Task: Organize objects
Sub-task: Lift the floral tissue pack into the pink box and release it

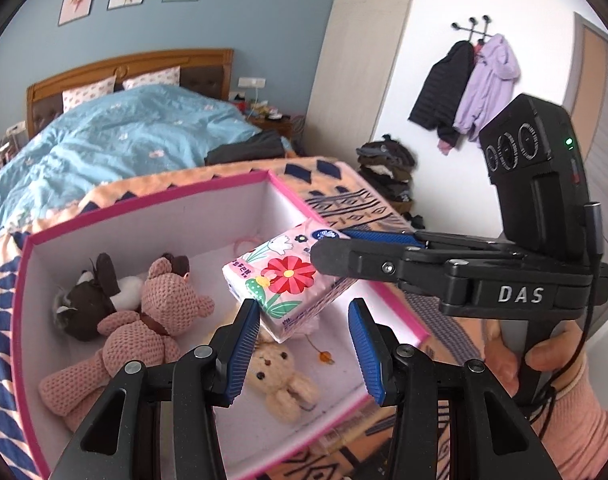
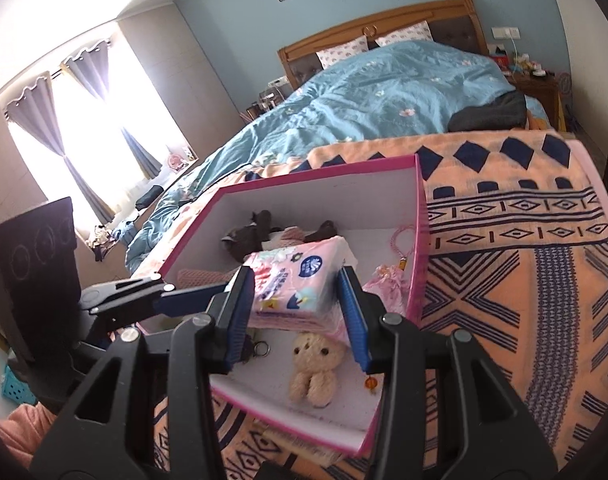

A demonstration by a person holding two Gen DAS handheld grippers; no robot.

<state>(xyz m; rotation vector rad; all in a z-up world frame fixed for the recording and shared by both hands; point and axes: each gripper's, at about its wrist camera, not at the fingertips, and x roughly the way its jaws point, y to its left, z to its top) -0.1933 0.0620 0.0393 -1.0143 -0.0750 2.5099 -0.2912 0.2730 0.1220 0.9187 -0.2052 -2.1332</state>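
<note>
A pink floral tissue pack (image 1: 282, 280) hangs over the open pink-rimmed white box (image 1: 144, 200). My right gripper (image 1: 328, 246) reaches in from the right and is shut on it. In the right wrist view the pack (image 2: 296, 280) sits squeezed between the blue pads of the right gripper (image 2: 296, 274). My left gripper (image 1: 304, 306) is open just in front of the pack, with nothing between its fingers. Inside the box (image 2: 316, 172) lie a pink knitted bear (image 1: 152, 316), a dark plush toy (image 1: 88, 300), a cream bunny (image 2: 316, 364) and a pink tassel charm (image 2: 388, 276).
The box rests on an orange and navy patterned blanket (image 2: 524, 260) at the foot of a bed with a blue duvet (image 1: 124, 136). A person's hand (image 1: 516, 360) holds the right gripper's handle. Coats (image 1: 464, 88) hang on the far wall above a clothes pile (image 1: 388, 168).
</note>
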